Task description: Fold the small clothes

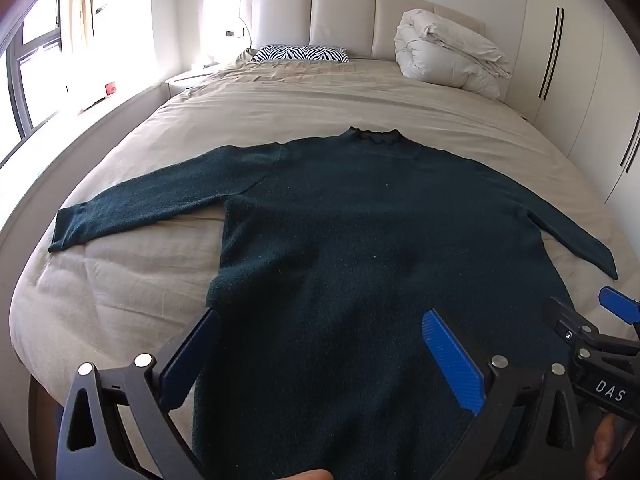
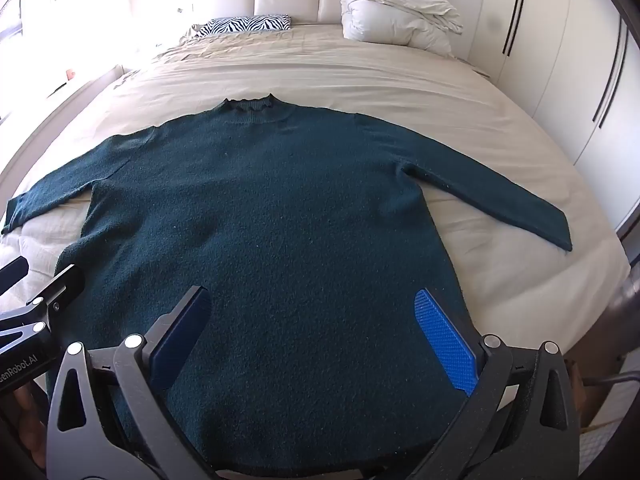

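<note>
A dark green sweater (image 1: 360, 216) lies flat on the beige bed (image 1: 280, 108), collar away from me and both sleeves spread out; it also shows in the right wrist view (image 2: 260, 208). My left gripper (image 1: 320, 328) is open and empty above the sweater's lower left part. My right gripper (image 2: 312, 308) is open and empty above the sweater's lower right part. The right gripper also shows at the right edge of the left wrist view (image 1: 588, 320), and the left gripper at the left edge of the right wrist view (image 2: 40, 280).
A zebra-striped pillow (image 1: 300, 54) and a folded white duvet (image 1: 448, 52) lie at the padded headboard (image 1: 340, 16). A window with a curtain (image 1: 76, 12) is on the left. White wardrobe doors (image 1: 580, 60) stand on the right.
</note>
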Demonstrator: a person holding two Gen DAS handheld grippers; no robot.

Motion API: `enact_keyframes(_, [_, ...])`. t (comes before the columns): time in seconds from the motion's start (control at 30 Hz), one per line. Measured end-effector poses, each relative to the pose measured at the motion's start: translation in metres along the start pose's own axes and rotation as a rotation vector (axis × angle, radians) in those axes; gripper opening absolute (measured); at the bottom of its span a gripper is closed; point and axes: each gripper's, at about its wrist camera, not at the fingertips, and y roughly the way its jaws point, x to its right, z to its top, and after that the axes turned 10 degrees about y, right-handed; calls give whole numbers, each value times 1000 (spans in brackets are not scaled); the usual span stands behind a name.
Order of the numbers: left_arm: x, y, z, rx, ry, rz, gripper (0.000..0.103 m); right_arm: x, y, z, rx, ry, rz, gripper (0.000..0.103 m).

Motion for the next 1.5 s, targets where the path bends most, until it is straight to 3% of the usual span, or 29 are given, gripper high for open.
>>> enact_keyframes(1.07, [3, 5, -4, -22, -7, -21, 103, -1, 4, 0, -13, -3, -3, 103])
enact_keyframes(1.5, [13, 23, -6, -51, 21, -72, 103, 18, 19, -3, -32, 46, -1, 103])
